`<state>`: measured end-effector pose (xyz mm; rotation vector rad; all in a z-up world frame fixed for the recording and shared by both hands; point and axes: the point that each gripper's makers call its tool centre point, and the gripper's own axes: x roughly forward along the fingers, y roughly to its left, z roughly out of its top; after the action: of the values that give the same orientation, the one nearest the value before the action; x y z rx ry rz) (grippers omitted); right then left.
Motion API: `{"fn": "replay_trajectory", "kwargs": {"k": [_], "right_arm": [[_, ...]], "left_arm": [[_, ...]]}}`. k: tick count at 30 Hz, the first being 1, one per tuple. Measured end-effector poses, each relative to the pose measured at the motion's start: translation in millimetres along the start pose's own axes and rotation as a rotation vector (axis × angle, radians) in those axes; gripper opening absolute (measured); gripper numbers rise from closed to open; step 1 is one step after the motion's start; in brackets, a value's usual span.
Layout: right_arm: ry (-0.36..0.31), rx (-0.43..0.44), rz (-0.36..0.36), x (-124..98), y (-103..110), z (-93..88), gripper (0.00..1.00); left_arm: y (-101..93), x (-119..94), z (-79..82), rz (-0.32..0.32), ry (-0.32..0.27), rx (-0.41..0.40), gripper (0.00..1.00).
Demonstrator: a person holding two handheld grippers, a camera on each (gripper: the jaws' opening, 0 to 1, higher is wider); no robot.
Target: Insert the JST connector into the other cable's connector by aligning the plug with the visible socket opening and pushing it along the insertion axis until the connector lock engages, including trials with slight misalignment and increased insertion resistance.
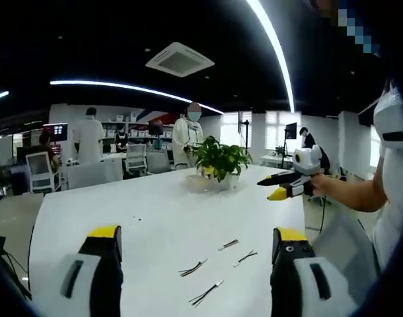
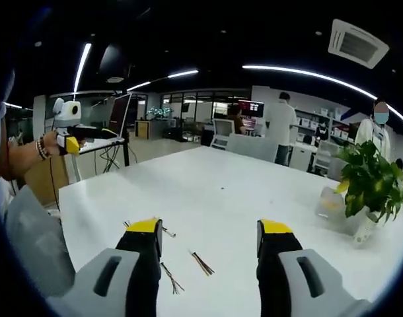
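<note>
Several short JST cables lie loose on the white table (image 1: 89,205). One pair (image 1: 193,267) and another (image 1: 206,293) lie between my left gripper's (image 1: 197,232) open jaws, with two more (image 1: 228,244) (image 1: 245,257) just beyond. Nothing is between its yellow-tipped fingers. In the right gripper view, a cable (image 2: 201,263) and a second one (image 2: 170,277) lie under my open right gripper (image 2: 209,226), which is also empty. Each gripper is held up off the table, and the other one shows at the side: the right gripper (image 1: 266,188) and the left gripper (image 2: 89,139).
A potted plant (image 1: 218,162) stands in a clear bowl at the table's far side (image 2: 370,181). Office chairs (image 1: 39,172), desks and monitors stand beyond the table. People stand in the background. My forearm (image 1: 350,195) reaches in from the right.
</note>
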<state>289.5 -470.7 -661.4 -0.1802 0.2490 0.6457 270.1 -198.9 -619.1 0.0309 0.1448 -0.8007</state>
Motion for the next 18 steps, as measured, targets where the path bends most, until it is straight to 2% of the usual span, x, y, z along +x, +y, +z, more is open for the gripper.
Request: {"fn": "replay_trajectory", "kwargs": {"k": [2,4,7,13,18], "right_arm": [[-0.003,0.001,0.006,1.7,-2.3,0.9,0.55],[-0.053,0.061,0.027,3.9,-1.8,9.6,0.55],[-0.069,0.076,0.029,5.1,-7.8,13.9,0.55],[-0.148,0.136,0.050,6.5,-14.1,32.8,0.55],[-0.144,0.123,0.058,12.7,-18.5,35.6,0.55]], "left_arm": [[-0.5,3.3,-0.2,-0.015,0.005,0.006,0.92],[0.9,7.2,-3.2,-0.026,0.020,0.019,0.92],[4.1,11.4,-3.8,-0.034,0.018,0.015,0.92],[9.1,21.8,-2.8,-0.045,0.017,0.045,0.92],[9.2,31.7,-0.2,-0.082,0.004,0.056,0.91]]}}
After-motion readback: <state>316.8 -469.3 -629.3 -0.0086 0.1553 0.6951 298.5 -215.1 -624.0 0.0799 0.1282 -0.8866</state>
